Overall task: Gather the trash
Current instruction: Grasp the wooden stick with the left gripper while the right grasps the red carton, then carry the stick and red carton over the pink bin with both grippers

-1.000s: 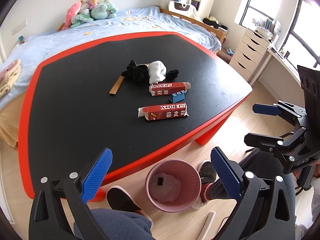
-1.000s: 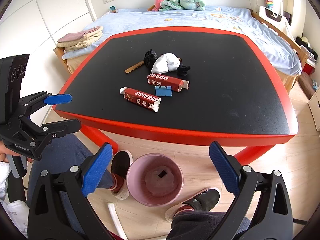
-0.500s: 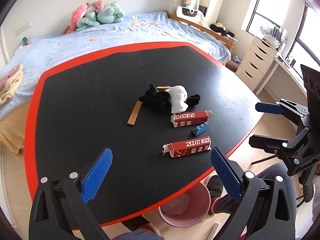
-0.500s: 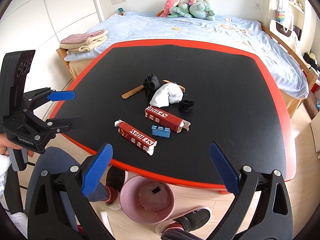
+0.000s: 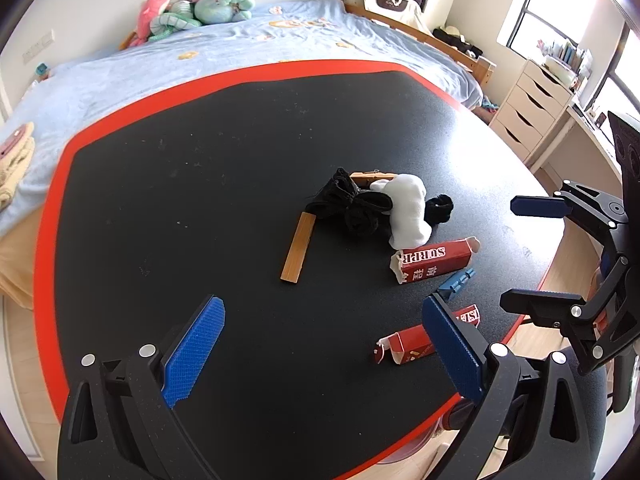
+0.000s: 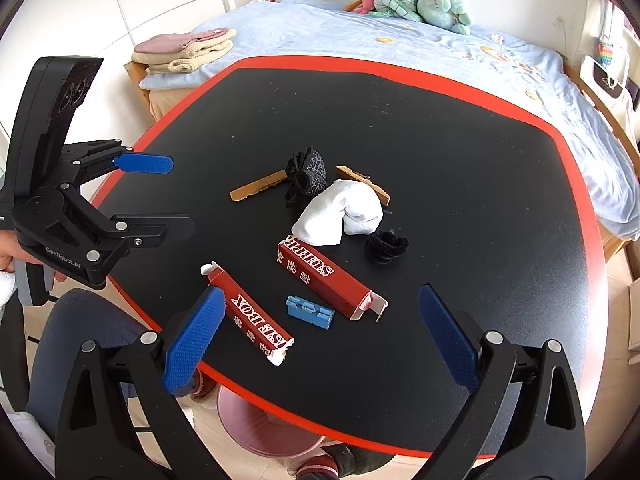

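Two red cartons lie on the black table: one near the front edge, the other just behind it, with a small blue clip between them. Behind them sit a white cloth, black socks, a small black bundle and wooden sticks. A pink trash bin stands on the floor, partly hidden under the table's edge. My right gripper hovers open above the cartons. My left gripper is open over the bare table left of the near carton.
A bed with stuffed toys runs behind the table, and folded towels lie at its left end. White drawers stand to the right. A person's shoes are beside the bin.
Both grippers have risen and moved forward over the table, so the cartons and cloth pile are closer and the bin has slid under the table's edge. Both stay open.
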`<action>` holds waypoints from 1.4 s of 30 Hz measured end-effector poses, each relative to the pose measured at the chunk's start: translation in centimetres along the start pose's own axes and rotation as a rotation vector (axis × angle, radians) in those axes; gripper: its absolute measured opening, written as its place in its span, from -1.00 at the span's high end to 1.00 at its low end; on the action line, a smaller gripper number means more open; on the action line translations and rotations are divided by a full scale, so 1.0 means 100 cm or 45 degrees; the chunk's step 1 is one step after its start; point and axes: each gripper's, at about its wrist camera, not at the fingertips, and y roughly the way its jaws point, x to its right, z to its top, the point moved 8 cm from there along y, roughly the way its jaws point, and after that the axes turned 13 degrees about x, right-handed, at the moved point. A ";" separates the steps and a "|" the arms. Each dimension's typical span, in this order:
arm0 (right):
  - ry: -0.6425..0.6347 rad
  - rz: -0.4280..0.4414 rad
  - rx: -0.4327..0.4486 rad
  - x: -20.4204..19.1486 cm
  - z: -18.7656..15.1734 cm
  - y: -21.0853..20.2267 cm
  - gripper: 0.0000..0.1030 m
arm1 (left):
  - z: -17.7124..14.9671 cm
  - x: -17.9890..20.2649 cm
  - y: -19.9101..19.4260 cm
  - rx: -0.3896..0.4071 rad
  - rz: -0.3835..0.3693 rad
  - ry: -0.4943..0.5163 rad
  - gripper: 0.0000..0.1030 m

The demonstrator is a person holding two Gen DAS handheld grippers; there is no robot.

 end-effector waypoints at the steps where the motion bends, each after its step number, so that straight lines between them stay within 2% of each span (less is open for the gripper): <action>1: -0.004 0.009 -0.009 0.000 0.000 0.004 -0.86 | 0.000 -0.001 0.004 -0.007 0.000 0.000 -0.84; 3: -0.007 0.023 -0.027 0.002 -0.001 0.013 -0.85 | 0.001 -0.003 0.011 -0.023 0.005 0.000 -0.84; 11: -0.030 0.073 -0.098 0.003 -0.008 0.041 -0.56 | 0.002 -0.007 0.036 -0.060 0.003 0.014 -0.83; 13: -0.036 0.077 -0.112 0.004 -0.009 0.046 -0.46 | 0.002 -0.007 0.041 -0.069 -0.003 0.019 -0.74; 15: -0.041 0.082 -0.124 0.005 -0.010 0.050 -0.39 | 0.000 -0.007 0.046 -0.086 -0.006 0.026 -0.55; 22: -0.061 0.084 -0.134 0.007 -0.011 0.057 -0.09 | 0.001 -0.011 0.053 -0.084 0.004 0.043 -0.35; 26: -0.086 0.092 -0.134 0.002 -0.012 0.056 0.21 | 0.002 -0.012 0.050 -0.083 0.019 0.059 0.18; 28: -0.097 0.096 -0.132 0.000 -0.012 0.056 0.35 | 0.001 -0.010 0.050 -0.086 0.021 0.072 0.30; 30: -0.092 0.102 -0.129 -0.001 -0.012 0.055 0.44 | 0.000 -0.011 0.048 -0.087 0.025 0.074 0.56; 32: -0.092 0.100 -0.123 -0.002 -0.013 0.055 0.56 | -0.001 -0.014 0.047 -0.089 0.028 0.069 0.72; 33: -0.093 0.096 -0.120 -0.002 -0.013 0.054 0.69 | -0.002 -0.014 0.047 -0.091 0.027 0.068 0.77; 42: -0.046 0.087 -0.074 0.002 -0.010 0.047 0.73 | 0.000 -0.009 0.043 -0.073 0.021 0.048 0.77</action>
